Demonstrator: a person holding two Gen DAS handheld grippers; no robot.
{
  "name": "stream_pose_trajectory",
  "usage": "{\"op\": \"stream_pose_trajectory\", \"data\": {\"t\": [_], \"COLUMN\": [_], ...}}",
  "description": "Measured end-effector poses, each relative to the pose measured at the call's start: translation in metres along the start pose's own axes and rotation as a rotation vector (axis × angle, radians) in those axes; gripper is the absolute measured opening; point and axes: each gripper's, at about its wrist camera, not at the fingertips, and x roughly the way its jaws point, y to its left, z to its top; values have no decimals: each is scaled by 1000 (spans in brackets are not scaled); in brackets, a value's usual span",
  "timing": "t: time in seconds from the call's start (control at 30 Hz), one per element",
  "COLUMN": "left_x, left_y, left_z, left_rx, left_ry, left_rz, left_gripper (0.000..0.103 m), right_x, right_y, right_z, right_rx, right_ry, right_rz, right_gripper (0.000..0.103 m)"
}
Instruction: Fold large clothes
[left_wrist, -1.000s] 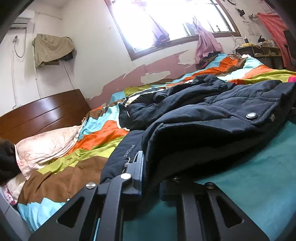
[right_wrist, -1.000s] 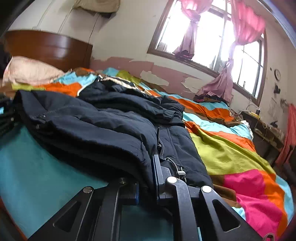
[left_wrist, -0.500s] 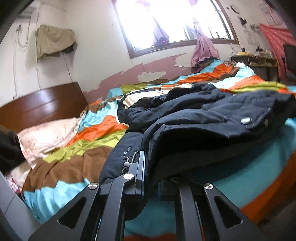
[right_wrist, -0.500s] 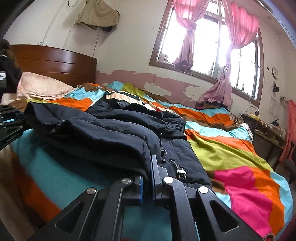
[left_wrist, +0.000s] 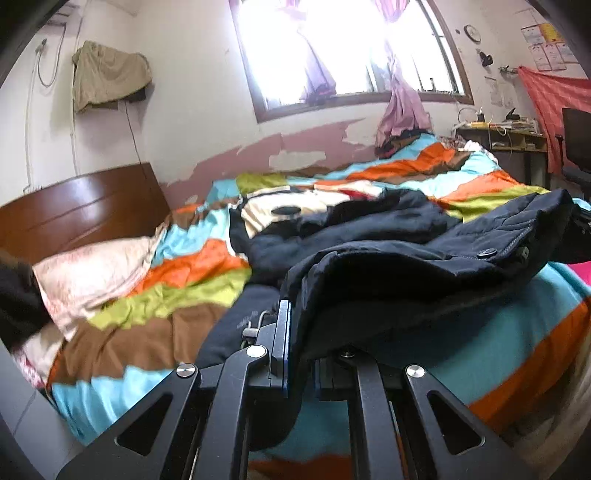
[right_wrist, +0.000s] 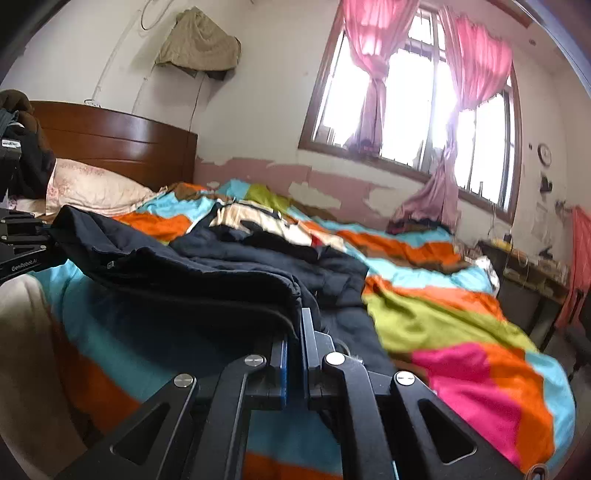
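Navy jacket (left_wrist: 424, 251) hem seemingly spans both grippers.

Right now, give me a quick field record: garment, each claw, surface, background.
garment: dark navy jacket, bunched, near edge lifted off the striped quilt
left claw: shut on the jacket's edge
right claw: shut on the jacket's edge
surface: quilt covers the bed; pink pillow by the wooden headboard
background: window with pink curtains
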Motion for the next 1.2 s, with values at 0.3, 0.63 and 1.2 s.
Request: {"op": "stream_pose_trajectory", "data": {"t": [0.3,0.63,1.2], "left_x": [52,120,241], "left_y": [22,42,60], "left_z": [68,110,160], "left_rx": [66,96,-24], "left_ry": [-82,-50,32], "left_rz": [36,15,26], "left_gripper": [8,8,8], "right_x": [54,134,266], "right_y": [-25,-54,-68], "right_z": [58,103,121], "right_rx": [-76,-205,-297], "right_ry": [-78,8,63], "right_rz": [-13,38,4], "right_gripper": [5,5,6]}}
